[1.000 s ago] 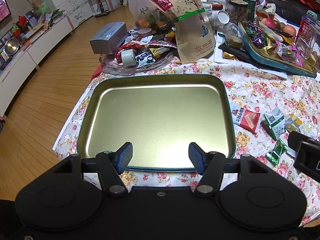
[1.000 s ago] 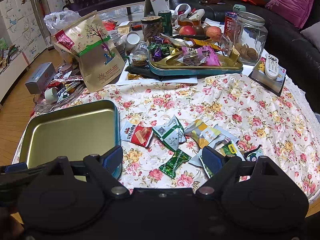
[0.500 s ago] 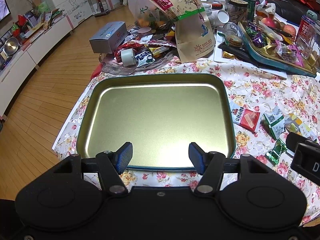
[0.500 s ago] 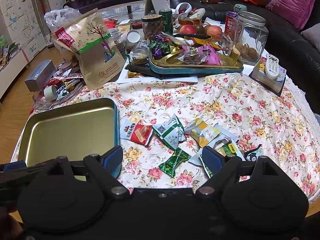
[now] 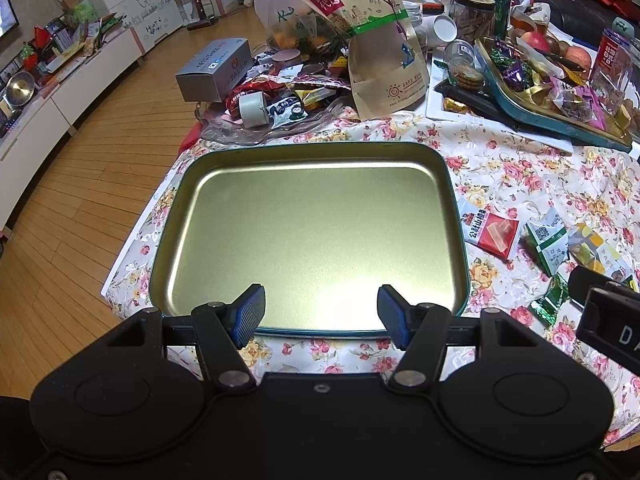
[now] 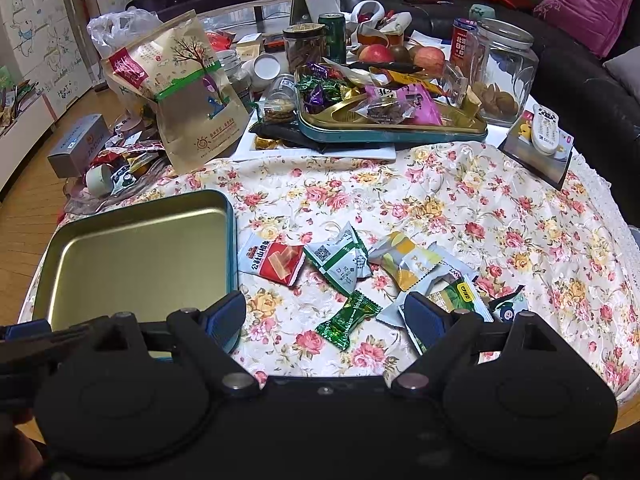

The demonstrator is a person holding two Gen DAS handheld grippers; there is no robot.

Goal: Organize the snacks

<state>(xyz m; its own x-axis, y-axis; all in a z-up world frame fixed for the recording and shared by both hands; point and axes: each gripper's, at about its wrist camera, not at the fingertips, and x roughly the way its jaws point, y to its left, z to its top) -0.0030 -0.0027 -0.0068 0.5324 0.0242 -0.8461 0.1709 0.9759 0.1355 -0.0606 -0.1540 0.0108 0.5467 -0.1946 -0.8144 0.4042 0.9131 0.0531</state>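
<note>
An empty gold tin tray (image 5: 456, 216) (image 6: 230, 240) with a teal rim lies on the floral tablecloth. My left gripper (image 5: 321, 312) hovers open over the tray's near edge, nothing between its blue pads. To the tray's right lie several loose snacks: a red-and-white packet (image 6: 276, 262) (image 5: 490, 230), a green-and-white packet (image 6: 340, 258) (image 5: 548, 240), a yellow-grey packet (image 6: 404, 262), and a dark green candy (image 6: 348, 320) (image 5: 550, 300). My right gripper (image 6: 324, 314) stands open just above the green candy, which lies between its fingers' line.
A second teal tray (image 6: 392, 132) heaped with sweets sits at the back. A tall kraft snack bag (image 6: 188, 96), a glass jar (image 6: 506, 72), apples (image 6: 376, 54), a remote (image 6: 546, 130) and a grey box (image 5: 214, 68) crowd the far side. Wooden floor (image 5: 92, 184) drops off left.
The right gripper has drifted slightly forward and right over the loose snacks. The left gripper has stayed almost still over the tray.
</note>
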